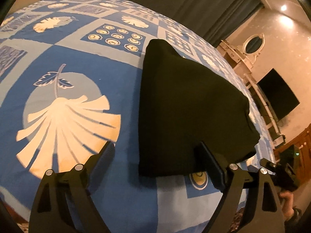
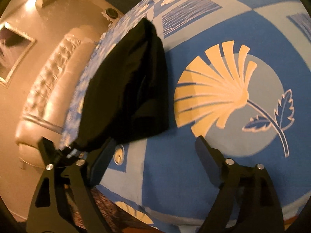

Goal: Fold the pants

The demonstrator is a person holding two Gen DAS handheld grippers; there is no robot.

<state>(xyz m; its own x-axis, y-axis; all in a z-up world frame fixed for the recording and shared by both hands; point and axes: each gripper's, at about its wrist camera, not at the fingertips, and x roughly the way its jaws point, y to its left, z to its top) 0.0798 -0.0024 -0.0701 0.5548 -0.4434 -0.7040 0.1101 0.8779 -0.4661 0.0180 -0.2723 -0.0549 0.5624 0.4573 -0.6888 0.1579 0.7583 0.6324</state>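
The black pants (image 1: pixel 186 104) lie folded in a compact bundle on the blue patterned bedspread (image 1: pixel 58 62). In the left wrist view my left gripper (image 1: pixel 157 151) is open and empty, with its right finger just in front of the bundle's near edge. In the right wrist view the pants (image 2: pixel 128 89) lie left of centre near the bed's edge. My right gripper (image 2: pixel 155 147) is open and empty, its left finger close to the bundle's near corner. The other gripper (image 2: pixel 58 153) shows at the bundle's lower left.
The bedspread (image 2: pixel 213 29) covers the bed. A padded beige headboard (image 2: pixel 50 85) stands beside the bed on the left. A dark curtain (image 1: pixel 194 5), a white shelf unit (image 1: pixel 252 81) and a black screen (image 1: pixel 278 95) stand beyond the bed.
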